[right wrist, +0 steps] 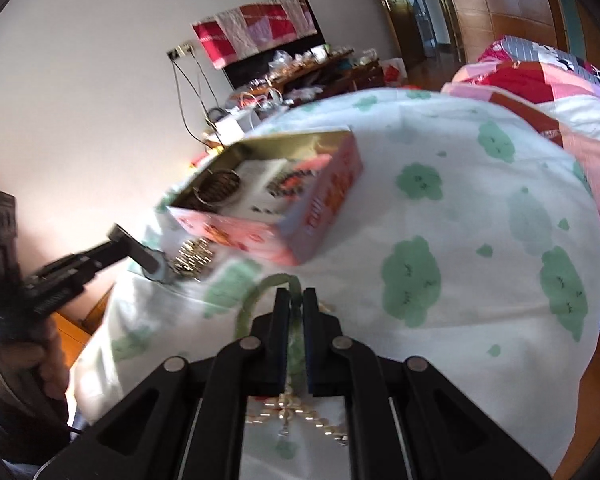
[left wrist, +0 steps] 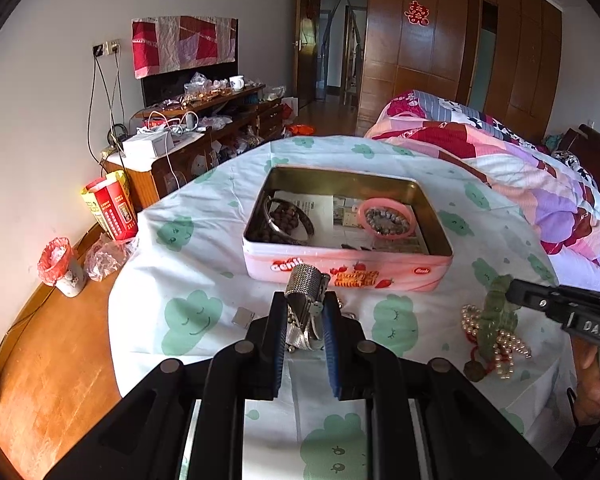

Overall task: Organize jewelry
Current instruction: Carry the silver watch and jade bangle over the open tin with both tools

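A pink tin box (left wrist: pixel 347 270) stands open on the table. It holds a silver bangle (left wrist: pixel 290 220), dark beads and a pink ring with a bead bracelet (left wrist: pixel 385 218). My left gripper (left wrist: pixel 304 308) is shut on a silver mesh watch band (left wrist: pixel 304 280), just in front of the tin. My right gripper (right wrist: pixel 296 300) is shut on a green jade bangle (right wrist: pixel 260 292); it shows at the right of the left wrist view (left wrist: pixel 499 312), above a pearl necklace (left wrist: pixel 499 340) with a red cord. The tin also shows in the right wrist view (right wrist: pixel 300 216).
The table wears a white cloth with green clouds (left wrist: pixel 192 316). A small silver square (left wrist: pixel 243 317) lies left of my left gripper. A bed with a pink quilt (left wrist: pixel 519 168) is to the right. A cluttered wooden cabinet (left wrist: pixel 204 136) and a red carton (left wrist: pixel 112 208) are to the left.
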Tool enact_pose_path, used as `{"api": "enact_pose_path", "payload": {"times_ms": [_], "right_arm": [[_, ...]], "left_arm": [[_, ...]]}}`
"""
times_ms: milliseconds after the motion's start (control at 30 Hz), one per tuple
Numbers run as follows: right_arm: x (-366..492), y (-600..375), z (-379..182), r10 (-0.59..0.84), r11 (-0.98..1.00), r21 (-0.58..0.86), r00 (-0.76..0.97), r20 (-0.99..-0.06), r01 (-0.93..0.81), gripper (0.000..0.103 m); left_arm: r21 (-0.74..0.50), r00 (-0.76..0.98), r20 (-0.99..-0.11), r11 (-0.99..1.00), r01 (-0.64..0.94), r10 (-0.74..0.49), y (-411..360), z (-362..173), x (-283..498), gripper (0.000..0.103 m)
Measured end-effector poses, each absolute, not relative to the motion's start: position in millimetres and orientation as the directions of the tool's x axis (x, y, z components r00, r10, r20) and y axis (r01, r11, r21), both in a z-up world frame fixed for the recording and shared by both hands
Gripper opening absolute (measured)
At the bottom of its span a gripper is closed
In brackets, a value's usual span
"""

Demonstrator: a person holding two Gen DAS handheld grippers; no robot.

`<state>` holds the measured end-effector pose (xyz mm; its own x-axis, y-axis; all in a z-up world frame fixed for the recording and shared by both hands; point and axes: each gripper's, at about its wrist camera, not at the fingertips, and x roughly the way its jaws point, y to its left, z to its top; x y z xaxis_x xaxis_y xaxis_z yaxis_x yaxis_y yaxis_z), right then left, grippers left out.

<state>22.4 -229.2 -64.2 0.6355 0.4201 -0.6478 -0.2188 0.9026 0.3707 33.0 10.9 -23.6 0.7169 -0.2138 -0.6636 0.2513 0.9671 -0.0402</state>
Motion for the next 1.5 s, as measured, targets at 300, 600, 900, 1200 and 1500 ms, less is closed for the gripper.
{"api": "enact_pose_path", "payload": {"times_ms": [300,600,900,1200,1500], "right_arm": [[8,-218,-24,0.405,0.912,0.318,0.701,-0.587,-0.261,0.008],[6,-218,6,0.369,0.929,0.249,0.743,-0.558,-0.274,0.008],[13,-233,-7,0.457,0.88,0.398,0.693,-0.557,-0.26,0.008],[18,-243,-23,0.458,0.876,0.426,0.669,-0.586,-0.227,0.008],[10,-248,10,0.494,0.85,0.451,0.712,-0.498,-0.274,0.007]], "left_arm": [[-0.031,0.74,-0.636,0.966,0.257,-0.217,10,-4,28,0.017],[-0.038,0.736,-0.638,0.964,0.262,-0.225,10,-5,29,0.017],[-0.039,0.731,-0.644,0.964,0.263,-0.225,12,-7,31,0.017],[-0.04,0.728,-0.645,0.961,0.273,-0.234,7,-9,29,0.017],[-0.037,0.738,-0.631,0.96,0.278,-0.238,8,-2,32,0.017]]}}
